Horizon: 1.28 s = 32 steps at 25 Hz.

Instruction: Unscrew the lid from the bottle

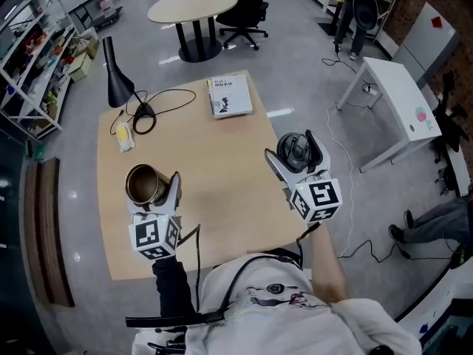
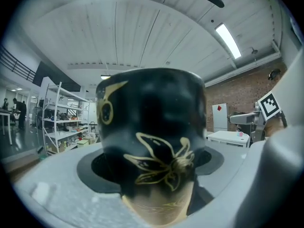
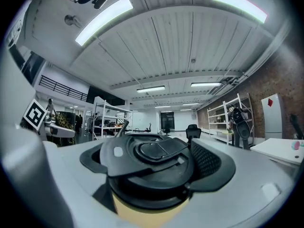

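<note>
Left gripper (image 1: pixel 154 192) of mine clamps the black, gold-flowered bottle (image 1: pixel 144 183), its mouth open, near the tabletop's (image 1: pixel 222 176) near-left corner. My right gripper (image 1: pixel 295 161) grips the black lid (image 1: pixel 294 150) at the tabletop's right edge, well apart.

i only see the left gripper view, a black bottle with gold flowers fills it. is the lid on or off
Observer: Off. In the head view the bottle, gripped by the left gripper, has an open mouth.
Operator: where is the lid
Observer: The right gripper grips the black lid, apart from the bottle.
Operator: whats on the table
Observer: A book and a black lamp sit at the far end of the table, away from both grippers.
</note>
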Each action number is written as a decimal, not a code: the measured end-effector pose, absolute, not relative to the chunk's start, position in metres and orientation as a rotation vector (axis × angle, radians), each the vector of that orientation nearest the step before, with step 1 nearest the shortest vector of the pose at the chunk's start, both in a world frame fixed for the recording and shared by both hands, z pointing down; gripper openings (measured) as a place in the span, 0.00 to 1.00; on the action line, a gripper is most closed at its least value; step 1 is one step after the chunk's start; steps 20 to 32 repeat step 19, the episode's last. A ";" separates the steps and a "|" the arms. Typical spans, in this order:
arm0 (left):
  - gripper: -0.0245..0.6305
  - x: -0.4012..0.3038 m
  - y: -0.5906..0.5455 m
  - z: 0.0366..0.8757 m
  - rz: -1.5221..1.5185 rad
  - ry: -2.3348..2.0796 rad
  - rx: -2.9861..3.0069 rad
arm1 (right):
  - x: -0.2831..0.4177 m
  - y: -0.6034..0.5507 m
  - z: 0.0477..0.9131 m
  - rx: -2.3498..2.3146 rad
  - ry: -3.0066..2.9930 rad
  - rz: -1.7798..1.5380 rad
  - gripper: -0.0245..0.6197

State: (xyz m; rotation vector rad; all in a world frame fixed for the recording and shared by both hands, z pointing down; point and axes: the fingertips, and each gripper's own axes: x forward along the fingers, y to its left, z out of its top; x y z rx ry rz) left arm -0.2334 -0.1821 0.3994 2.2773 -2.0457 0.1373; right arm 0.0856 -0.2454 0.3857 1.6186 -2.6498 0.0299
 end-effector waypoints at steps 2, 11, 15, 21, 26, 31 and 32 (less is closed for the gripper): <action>0.69 -0.228 -0.184 0.399 0.137 -2.037 2.288 | 0.085 -0.246 0.386 1.610 -2.652 0.025 0.81; 0.69 -0.217 -0.187 0.401 0.155 -2.014 2.311 | 0.085 -0.247 0.387 1.580 -2.659 0.032 0.81; 0.69 -0.213 -0.187 0.405 0.162 -2.000 2.312 | 0.085 -0.248 0.390 1.569 -2.657 0.031 0.81; 0.69 -0.214 -0.190 0.405 0.166 -1.988 2.314 | 0.081 -0.252 0.388 1.557 -2.659 0.031 0.81; 0.69 -0.214 -0.190 0.405 0.166 -1.988 2.314 | 0.081 -0.252 0.388 1.557 -2.659 0.031 0.81; 0.69 -0.214 -0.190 0.405 0.166 -1.988 2.314 | 0.081 -0.252 0.388 1.557 -2.659 0.031 0.81; 0.69 -0.214 -0.190 0.405 0.166 -1.988 2.314 | 0.081 -0.252 0.388 1.557 -2.659 0.031 0.81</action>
